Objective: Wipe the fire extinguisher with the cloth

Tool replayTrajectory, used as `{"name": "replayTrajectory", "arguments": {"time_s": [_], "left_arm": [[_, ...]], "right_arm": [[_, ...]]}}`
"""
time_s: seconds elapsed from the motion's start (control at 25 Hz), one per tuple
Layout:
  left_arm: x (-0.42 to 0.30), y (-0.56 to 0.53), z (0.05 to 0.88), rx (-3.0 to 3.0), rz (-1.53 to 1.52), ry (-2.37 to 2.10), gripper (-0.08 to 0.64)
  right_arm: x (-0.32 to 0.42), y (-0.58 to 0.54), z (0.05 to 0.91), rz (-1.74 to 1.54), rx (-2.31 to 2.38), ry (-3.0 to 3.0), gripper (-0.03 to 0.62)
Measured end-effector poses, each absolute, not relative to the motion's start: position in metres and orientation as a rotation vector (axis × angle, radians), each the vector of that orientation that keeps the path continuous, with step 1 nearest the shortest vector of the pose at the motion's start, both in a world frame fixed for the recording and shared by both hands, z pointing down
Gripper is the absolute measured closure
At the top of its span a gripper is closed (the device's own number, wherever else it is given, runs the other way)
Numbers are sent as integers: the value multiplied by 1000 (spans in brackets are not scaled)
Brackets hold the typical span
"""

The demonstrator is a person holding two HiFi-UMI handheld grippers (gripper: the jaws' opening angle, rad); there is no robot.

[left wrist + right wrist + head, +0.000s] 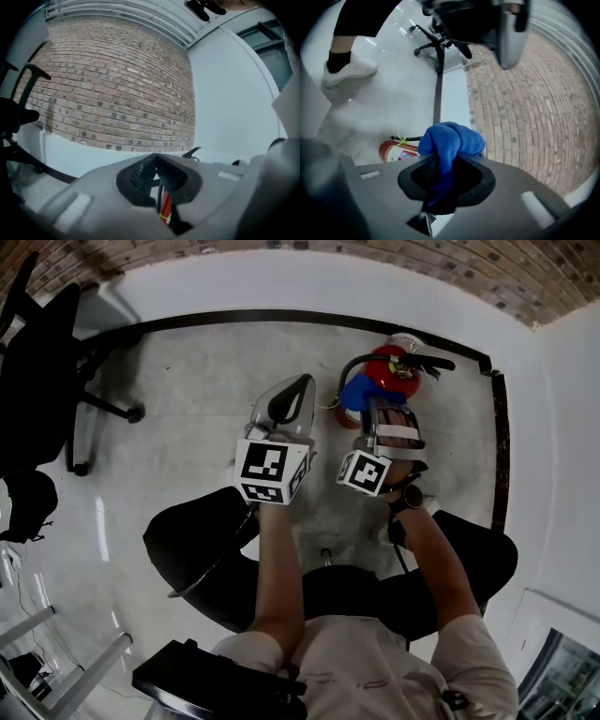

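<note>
A red fire extinguisher (386, 364) with a black lever stands on the floor in the wall corner. My right gripper (375, 404) is shut on a bunched blue cloth (354, 392), which is pressed against the extinguisher's near left side. In the right gripper view the cloth (450, 140) bulges out past the jaw tips of the right gripper (443, 161), with the extinguisher (396, 151) behind it to the left. My left gripper (306, 382) hangs to the left of the extinguisher, shut and empty. Below the left gripper (155, 159) a sliver of the extinguisher (165, 206) shows.
A black office chair (47, 371) stands at the far left. White walls with a black baseboard (234, 317) bound the grey floor, and a brick wall (117, 84) rises above. The person's legs and a white shoe (347, 70) are close behind. A black case (216, 681) lies at the bottom.
</note>
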State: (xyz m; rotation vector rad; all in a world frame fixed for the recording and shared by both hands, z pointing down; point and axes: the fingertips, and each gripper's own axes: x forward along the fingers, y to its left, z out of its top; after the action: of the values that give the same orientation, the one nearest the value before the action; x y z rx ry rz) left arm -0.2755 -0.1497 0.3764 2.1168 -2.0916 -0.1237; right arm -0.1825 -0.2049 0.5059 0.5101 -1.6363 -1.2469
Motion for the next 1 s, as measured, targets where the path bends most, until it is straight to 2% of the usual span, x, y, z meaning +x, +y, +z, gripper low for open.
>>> {"name": "replayTrajectory", "arguments": {"time_s": [0.2,0.32,0.56,1.0], "left_arm": [[-274,-143,360,2107,-176,-2120,558],[-274,-138,358,2110,-179,-2120,558],[-283,-130,364,2093,-173,-2124,558],[-295,-140,407,2051,-106,-2086,558]], "right_arm": [[-179,-226,434,-1272,663,-1631,503],[-174,-242,455,-1204,651,-1600,505],[-196,-218,490,-1286,529,-1567,508],[-174,-201,709,-1168,184,-1389,508]]}}
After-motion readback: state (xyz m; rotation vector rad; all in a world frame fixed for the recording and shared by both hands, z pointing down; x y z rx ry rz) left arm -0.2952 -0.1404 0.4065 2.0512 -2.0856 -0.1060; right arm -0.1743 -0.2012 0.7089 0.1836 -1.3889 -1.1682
